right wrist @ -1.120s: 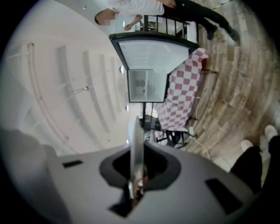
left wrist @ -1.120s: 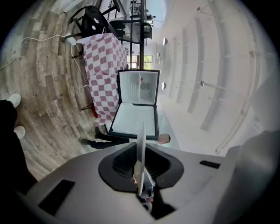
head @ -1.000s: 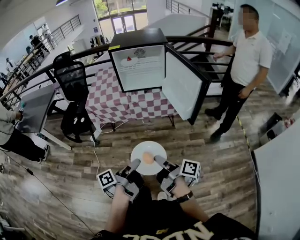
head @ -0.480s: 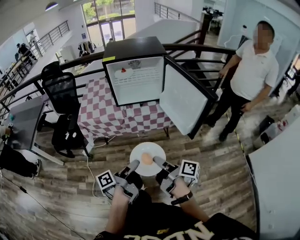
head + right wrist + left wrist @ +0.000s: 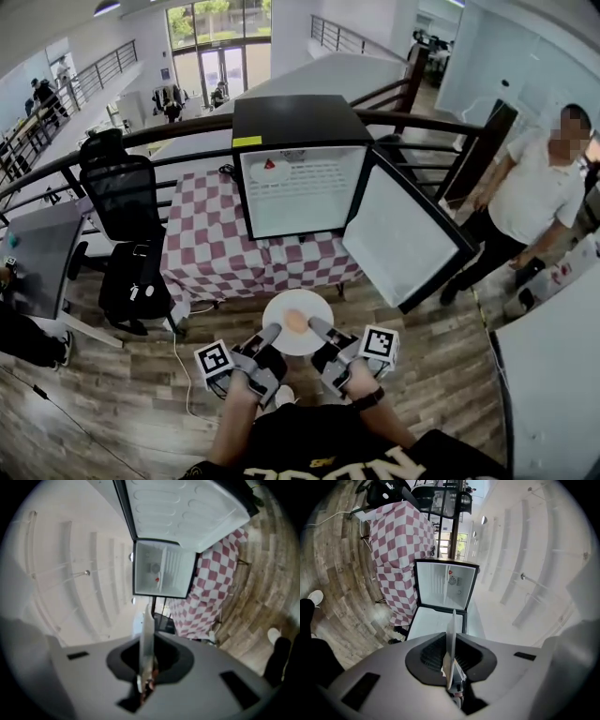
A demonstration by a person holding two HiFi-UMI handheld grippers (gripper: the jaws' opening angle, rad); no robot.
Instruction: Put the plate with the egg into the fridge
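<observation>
The plate has come closer to the fridge over the past second. The left tool and right tool are each clenched on opposite rims of it, the egg at its centre, above the wood floor. The fridge stands open on a checked surface, door swung right, perhaps a red sticker inside. A bystander stands far right.

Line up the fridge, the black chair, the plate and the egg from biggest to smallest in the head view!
1. fridge, biggest
2. black chair
3. plate, small even though it is nearest the camera
4. egg, smallest
</observation>
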